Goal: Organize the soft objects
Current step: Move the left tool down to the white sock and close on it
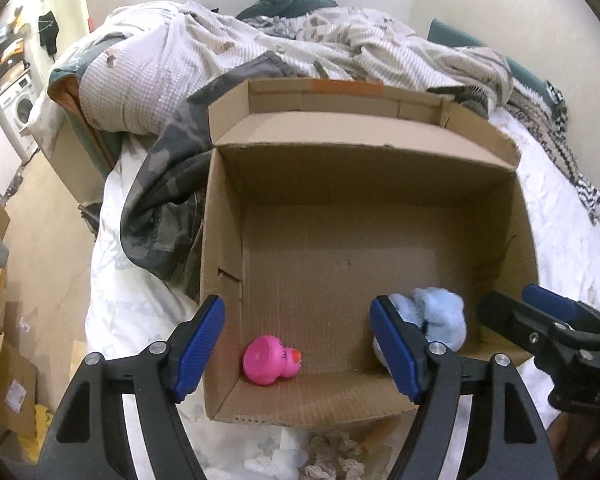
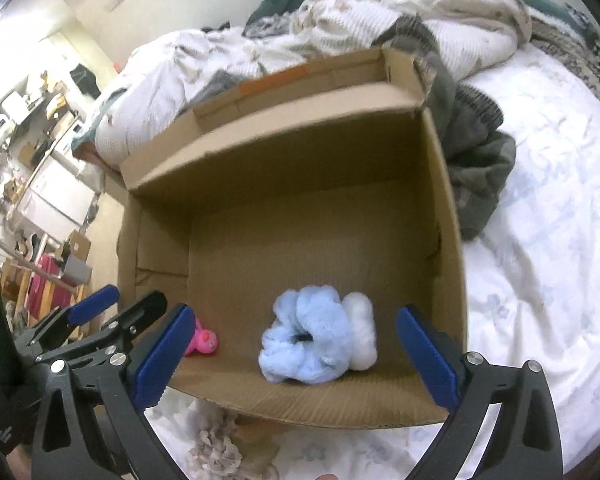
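An open cardboard box (image 1: pixel 380 184) (image 2: pixel 292 152) stands on the bed. A pink rubber duck (image 1: pixel 270 360) (image 2: pixel 203 342) lies in its near left corner. A fluffy light blue and white soft toy (image 2: pixel 318 340) (image 1: pixel 436 312) lies at the near right of the box floor. My left gripper (image 1: pixel 298 346) hovers open above the near edge, the duck below the gap, nothing held. My right gripper (image 2: pixel 296 354) hangs open over the fluffy toy, its pads apart from it. Each gripper shows at the edge of the other's view.
Rumpled blankets and clothes (image 1: pixel 260 52) pile up behind and left of the box. White bedding (image 2: pixel 540 240) spreads to the right. More small soft items (image 2: pixel 216 454) lie on the bed before the box. Boxes and a washing machine (image 1: pixel 20 108) stand on the floor at left.
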Available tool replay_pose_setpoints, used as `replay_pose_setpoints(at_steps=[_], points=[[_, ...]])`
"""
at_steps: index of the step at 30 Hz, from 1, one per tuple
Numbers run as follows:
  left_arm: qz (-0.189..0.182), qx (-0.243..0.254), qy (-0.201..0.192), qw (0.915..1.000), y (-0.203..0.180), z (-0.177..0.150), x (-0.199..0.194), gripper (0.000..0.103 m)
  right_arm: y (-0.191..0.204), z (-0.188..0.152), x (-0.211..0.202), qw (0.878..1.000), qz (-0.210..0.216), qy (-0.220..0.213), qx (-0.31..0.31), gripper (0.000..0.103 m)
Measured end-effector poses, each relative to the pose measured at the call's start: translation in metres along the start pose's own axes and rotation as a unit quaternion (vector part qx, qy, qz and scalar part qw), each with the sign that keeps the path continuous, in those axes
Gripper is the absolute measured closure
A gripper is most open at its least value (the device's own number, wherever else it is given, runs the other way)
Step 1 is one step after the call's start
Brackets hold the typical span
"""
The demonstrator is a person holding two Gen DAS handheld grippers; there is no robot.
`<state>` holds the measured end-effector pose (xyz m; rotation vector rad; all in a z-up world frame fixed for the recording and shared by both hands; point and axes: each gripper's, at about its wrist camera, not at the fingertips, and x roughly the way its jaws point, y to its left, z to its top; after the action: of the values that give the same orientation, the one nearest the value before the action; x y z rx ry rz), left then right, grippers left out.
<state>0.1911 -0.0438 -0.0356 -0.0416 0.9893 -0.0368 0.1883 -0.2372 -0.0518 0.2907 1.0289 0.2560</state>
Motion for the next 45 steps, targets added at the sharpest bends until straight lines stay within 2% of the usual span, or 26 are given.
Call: replay_pose_setpoints(at_steps=[5,9,11,17,25,31,38,42,45], points=[[-0.002,-0.017,0.009,0.9998,0.009,-0.001,-0.014,0.030,-0.001,-0.005,-0.012,1.000,0.009,-0.008,0.009,0.000],[0.027,-0.024,-0.001,0.9994,0.016,-0.006,-0.025,0.030,0.003,-0.013,-0.023,1.000,-0.004,-0.014,0.000,0.000],[0.030,-0.024,0.006,0.9992,0.020,-0.010,-0.029,0.030,0.005,-0.017,-0.028,1.000,-0.016,-0.018,-0.008,0.000],[0.022,-0.033,0.007,0.9992,0.028,-0.027,-0.045,0.030,0.003,-0.035,-0.033,0.999,-0.044,0.013,-0.004,0.000],[0.021,-0.050,0.008,0.9985,0.040,-0.048,-0.062,0.030,-0.003,-0.057,-0.042,0.997,-0.073,0.027,0.011,0.000],[0.025,-0.062,0.012,0.9977,0.047,-0.060,-0.067,0.030,0.000,-0.070,-0.046,0.998,-0.052,0.037,0.005,0.000],[0.037,-0.062,0.020,0.9972,0.050,-0.070,-0.068,0.030,0.003,-0.084,-0.044,0.997,-0.060,0.052,0.011,0.000],[0.042,-0.074,0.038,0.9957,0.058,-0.079,-0.063,0.030,0.000,-0.088,-0.044,0.997,-0.052,0.056,0.013,0.000],[0.060,-0.088,0.053,0.9929,0.067,-0.085,-0.057,0.030,-0.003,-0.090,-0.045,0.997,-0.048,0.060,0.015,0.000]])
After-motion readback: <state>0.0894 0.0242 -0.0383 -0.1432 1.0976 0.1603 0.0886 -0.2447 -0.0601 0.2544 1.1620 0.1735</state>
